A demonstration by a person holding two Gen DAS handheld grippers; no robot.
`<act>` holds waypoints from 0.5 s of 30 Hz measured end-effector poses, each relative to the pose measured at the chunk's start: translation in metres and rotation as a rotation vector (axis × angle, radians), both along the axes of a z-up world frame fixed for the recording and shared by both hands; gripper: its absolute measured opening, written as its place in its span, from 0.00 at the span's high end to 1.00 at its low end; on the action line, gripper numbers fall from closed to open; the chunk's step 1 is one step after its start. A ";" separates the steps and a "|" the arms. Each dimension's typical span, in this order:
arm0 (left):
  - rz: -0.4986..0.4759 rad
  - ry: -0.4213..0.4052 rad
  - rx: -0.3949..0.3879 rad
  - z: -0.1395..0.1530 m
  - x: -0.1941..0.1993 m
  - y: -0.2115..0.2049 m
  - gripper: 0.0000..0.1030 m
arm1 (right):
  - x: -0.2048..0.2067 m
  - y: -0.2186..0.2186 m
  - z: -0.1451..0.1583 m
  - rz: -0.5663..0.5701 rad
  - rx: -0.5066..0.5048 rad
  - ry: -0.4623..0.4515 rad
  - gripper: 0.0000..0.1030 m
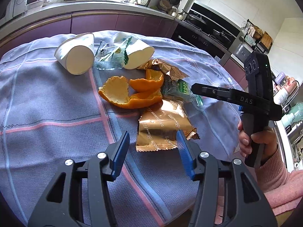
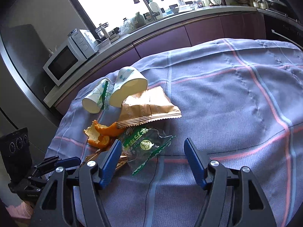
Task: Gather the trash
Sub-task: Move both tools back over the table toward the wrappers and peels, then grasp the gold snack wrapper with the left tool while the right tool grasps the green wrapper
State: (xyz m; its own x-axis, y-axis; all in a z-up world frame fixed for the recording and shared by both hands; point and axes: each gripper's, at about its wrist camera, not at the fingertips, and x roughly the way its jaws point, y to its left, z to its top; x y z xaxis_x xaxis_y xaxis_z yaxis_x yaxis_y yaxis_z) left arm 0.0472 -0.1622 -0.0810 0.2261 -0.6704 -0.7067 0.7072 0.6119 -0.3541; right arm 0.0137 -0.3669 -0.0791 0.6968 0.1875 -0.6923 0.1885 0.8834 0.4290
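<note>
Both claws stand part-open with nothing between the pads. My left gripper (image 1: 152,142) fills the bottom centre of its own view, its blue fingers (image 1: 121,151) spread at a middling width and tipped down toward the cloth, the right pad just overlapping the near edge of the gold wrapper (image 1: 164,126) without pressing on it. I judge that gap is set to slide around a flat packet rather than anything bulky.

My right gripper (image 2: 152,150) sits lower centre in its view, jaws wider, with the green clear wrapper (image 2: 146,147) lying between them on the cloth, apart from the right pad and close to the left one. In the left view that same tool reaches in from the right edge, a hand (image 1: 253,141) in a pink sleeve on its grip.

Outward from there, the trash is bunched in one heap: orange peel (image 1: 130,92) in mid-frame, a second gold wrapper (image 2: 149,107) behind it, and two paper cups (image 1: 75,54) on their sides toward the upper left, with a small clear packet wedged between them. All of it rests on the checked tablecloth (image 1: 47,98).

No bin or bag shows in either view, so I cannot tell where the pieces should go.
</note>
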 end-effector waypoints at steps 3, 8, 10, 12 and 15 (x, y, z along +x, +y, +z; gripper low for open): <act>-0.019 0.023 0.015 -0.006 0.001 -0.008 0.50 | 0.001 0.000 -0.005 0.007 0.044 -0.004 0.41; -0.020 0.048 0.001 -0.009 0.007 -0.015 0.60 | 0.000 -0.003 -0.008 0.013 0.098 -0.006 0.67; -0.011 0.052 0.008 -0.011 0.008 -0.018 0.71 | -0.001 -0.004 -0.009 0.013 0.115 -0.007 0.78; -0.005 0.044 0.018 -0.012 0.007 -0.020 0.81 | -0.003 -0.004 -0.010 0.014 0.126 -0.011 0.89; -0.009 0.038 0.013 -0.010 0.005 -0.021 0.93 | -0.005 -0.004 -0.010 0.018 0.135 -0.018 0.96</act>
State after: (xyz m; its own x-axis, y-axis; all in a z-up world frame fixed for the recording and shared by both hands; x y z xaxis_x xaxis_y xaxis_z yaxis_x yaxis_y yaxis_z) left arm 0.0517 -0.1836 -0.0913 0.1931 -0.6629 -0.7234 0.6988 0.6105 -0.3729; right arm 0.0088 -0.3705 -0.0887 0.7046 0.2910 -0.6472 0.1641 0.8205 0.5475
